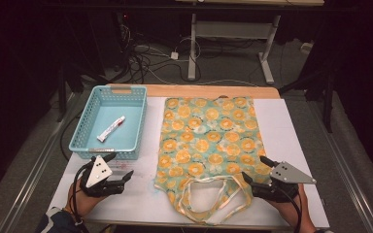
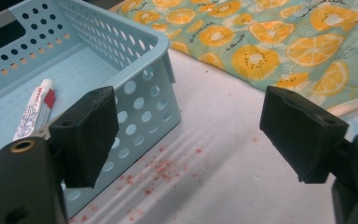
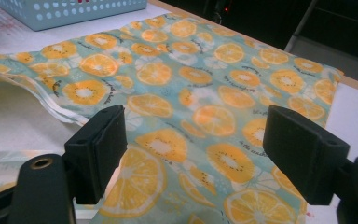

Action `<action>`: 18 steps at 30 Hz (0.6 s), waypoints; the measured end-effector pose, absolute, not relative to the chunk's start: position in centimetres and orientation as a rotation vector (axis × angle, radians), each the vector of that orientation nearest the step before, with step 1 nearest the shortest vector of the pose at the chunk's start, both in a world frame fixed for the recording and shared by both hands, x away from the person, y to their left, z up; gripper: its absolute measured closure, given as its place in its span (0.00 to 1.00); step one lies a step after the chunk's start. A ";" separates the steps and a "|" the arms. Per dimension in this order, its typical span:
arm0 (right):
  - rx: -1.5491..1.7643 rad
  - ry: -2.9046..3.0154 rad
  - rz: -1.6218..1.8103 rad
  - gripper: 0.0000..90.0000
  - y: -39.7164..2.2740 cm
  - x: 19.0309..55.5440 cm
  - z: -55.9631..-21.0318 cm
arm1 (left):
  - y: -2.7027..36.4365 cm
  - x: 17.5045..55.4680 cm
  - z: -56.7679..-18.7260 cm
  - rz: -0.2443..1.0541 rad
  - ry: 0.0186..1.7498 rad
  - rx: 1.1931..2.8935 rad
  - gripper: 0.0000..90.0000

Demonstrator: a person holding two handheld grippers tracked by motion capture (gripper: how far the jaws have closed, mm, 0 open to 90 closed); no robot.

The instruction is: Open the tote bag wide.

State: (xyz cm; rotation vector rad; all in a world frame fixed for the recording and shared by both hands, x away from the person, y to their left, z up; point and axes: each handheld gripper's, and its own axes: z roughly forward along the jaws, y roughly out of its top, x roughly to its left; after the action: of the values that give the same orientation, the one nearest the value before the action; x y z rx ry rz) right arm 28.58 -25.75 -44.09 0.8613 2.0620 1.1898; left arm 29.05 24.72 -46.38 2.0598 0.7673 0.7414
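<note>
I'm hovering my right gripper [image 1: 258,171], jaws spread and empty, over the bag [image 1: 209,145] beneath; thin cloth beneath could bunch or slip.

Orange-print tote bag [image 1: 209,141] flat on white table [image 1: 291,136], tube [image 1: 111,128] inside blue basket [image 1: 108,145] alongside.

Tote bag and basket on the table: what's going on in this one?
A person holds a gripper in each hand at a white table. The left gripper hovers open, holding nothing, just in front of a blue basket that contains a small tube. The right gripper is open over the near right corner of a flat orange-print tote bag, beside its handles. Nothing is gripped yet.
</note>
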 end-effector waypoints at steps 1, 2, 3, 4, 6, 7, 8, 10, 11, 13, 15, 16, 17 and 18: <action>0.863 2.068 1.191 0.25 -25.7 28.5 -44.1 | 24.7 29.1 -46.4 0.741 0.767 2.063 0.21; 0.861 2.070 1.195 0.26 -25.7 28.5 -44.1 | 24.7 29.1 -46.4 0.742 0.766 2.067 0.21; 0.857 2.077 1.200 0.26 -25.7 28.5 -44.0 | 24.6 29.1 -46.5 0.742 0.766 2.072 0.21; 0.858 2.086 1.202 0.26 -25.7 28.5 -44.0 | 24.6 29.1 -46.5 0.742 0.766 2.072 0.21; 0.857 2.099 1.207 0.27 -25.6 28.6 -43.9 | 24.6 29.0 -46.6 0.738 0.766 2.081 0.21; 0.852 2.104 1.208 0.27 -25.5 28.6 -43.9 | 24.6 29.0 -46.6 0.736 0.766 2.080 0.21; 0.846 2.112 1.208 0.27 -25.4 28.6 -43.9 | 24.6 29.0 -46.5 0.735 0.766 2.079 0.21; 0.833 2.126 1.203 0.27 -25.2 28.6 -43.8 | 24.6 29.1 -46.5 0.738 0.764 2.079 0.21; 0.834 2.133 1.205 0.27 -25.2 28.7 -43.7 | 24.6 29.1 -46.5 0.739 0.763 2.081 0.21; 0.825 2.148 1.204 0.30 -25.0 28.7 -43.5 | 24.6 29.1 -46.6 0.737 0.758 2.089 0.21; 0.819 2.164 1.192 0.34 -24.6 28.6 -43.2 | 24.6 29.1 -46.6 0.735 0.755 2.094 0.21; 0.810 2.174 1.177 0.36 -24.3 28.6 -43.0 | 24.5 29.0 -46.6 0.732 0.752 2.094 0.21; 0.793 2.192 1.163 0.41 -24.1 28.6 -42.8 | 24.4 29.0 -46.6 0.730 0.749 2.093 0.21; 0.770 2.217 1.154 0.45 -23.8 28.5 -42.6 | 24.4 29.0 -46.6 0.729 0.747 2.095 0.21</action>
State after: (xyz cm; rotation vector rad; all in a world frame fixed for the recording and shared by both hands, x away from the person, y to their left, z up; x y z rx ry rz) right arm 28.52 -23.83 -42.58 0.7701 2.2172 1.1535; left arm 28.95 24.37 -46.58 2.0949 0.7475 0.7293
